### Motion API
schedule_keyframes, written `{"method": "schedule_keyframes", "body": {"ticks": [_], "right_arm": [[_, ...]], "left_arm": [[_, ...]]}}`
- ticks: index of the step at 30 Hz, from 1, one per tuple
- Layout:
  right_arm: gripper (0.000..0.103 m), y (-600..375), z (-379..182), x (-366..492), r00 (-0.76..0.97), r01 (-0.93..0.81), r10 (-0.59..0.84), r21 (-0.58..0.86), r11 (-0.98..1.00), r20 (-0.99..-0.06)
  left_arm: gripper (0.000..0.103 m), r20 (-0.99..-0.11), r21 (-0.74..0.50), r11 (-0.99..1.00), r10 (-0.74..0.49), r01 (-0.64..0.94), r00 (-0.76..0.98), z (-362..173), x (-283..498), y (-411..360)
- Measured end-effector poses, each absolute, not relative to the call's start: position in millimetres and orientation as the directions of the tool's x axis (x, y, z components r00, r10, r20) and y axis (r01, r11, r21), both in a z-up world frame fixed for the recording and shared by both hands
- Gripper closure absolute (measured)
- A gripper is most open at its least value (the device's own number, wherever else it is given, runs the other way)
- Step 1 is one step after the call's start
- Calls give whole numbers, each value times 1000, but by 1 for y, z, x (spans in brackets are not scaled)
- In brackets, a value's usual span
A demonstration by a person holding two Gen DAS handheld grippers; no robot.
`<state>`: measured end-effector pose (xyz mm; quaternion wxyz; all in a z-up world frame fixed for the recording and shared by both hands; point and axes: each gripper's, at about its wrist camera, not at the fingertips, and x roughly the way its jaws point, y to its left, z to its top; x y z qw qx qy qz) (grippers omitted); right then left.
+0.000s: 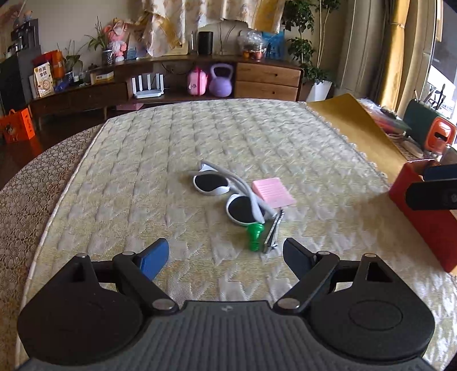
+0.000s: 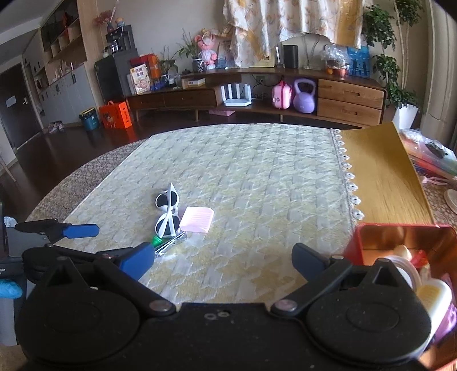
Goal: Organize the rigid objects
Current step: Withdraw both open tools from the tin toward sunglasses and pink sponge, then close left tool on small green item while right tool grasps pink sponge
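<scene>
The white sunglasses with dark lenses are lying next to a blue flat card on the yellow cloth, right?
Not quite: the flat card beside the white sunglasses with dark lenses is pink, not blue. Both lie on the yellow cloth, as the left wrist view shows.

From here I see a living room with a dark wooden floor (image 2: 71, 137) and a long, low wooden sideboard (image 2: 257, 105) against the pale back wall — light oak drawers (image 2: 350, 100) at its right end. A white router (image 2: 237, 95) and a lilac kettlebell (image 2: 304, 95) sit on its lower shelf. A floral curtain (image 2: 285, 20) hangs above, leafy potted plants (image 2: 400, 65) stand at the right, and daylight enters through a window (image 1: 440, 71).
</scene>
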<state>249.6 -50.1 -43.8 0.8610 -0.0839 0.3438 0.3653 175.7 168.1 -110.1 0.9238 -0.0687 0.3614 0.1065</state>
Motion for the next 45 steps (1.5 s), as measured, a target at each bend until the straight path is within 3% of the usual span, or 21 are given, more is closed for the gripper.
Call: {"method": "schedule_keyframes", "body": {"ticks": [12, 20, 32, 38, 43, 45], "right_arm": [[2, -4, -63, 284, 465, -703, 550, 89, 706, -694], [10, 33, -84, 311, 440, -686, 510, 89, 722, -739], [20, 70, -108, 326, 431, -676, 460, 60, 734, -776], [29, 77, -114, 324, 429, -678, 436, 38, 734, -791], [36, 81, -116, 319, 449, -693, 426, -5, 721, -786], [40, 81, -116, 316, 452, -699, 427, -13, 715, -783]], "left_arm": [[16, -684, -73, 960, 149, -270, 714, -133, 199, 176], [16, -666, -90, 959, 143, -268, 733, -137, 202, 178], [24, -655, -89, 954, 160, -285, 739, -140, 205, 184], [31, -649, -5, 966, 192, -257, 736, -144, 207, 170], [48, -640, 23, 973, 192, -231, 744, -143, 209, 161], [60, -639, 27, 975, 185, -219, 747, -143, 210, 157]]}}
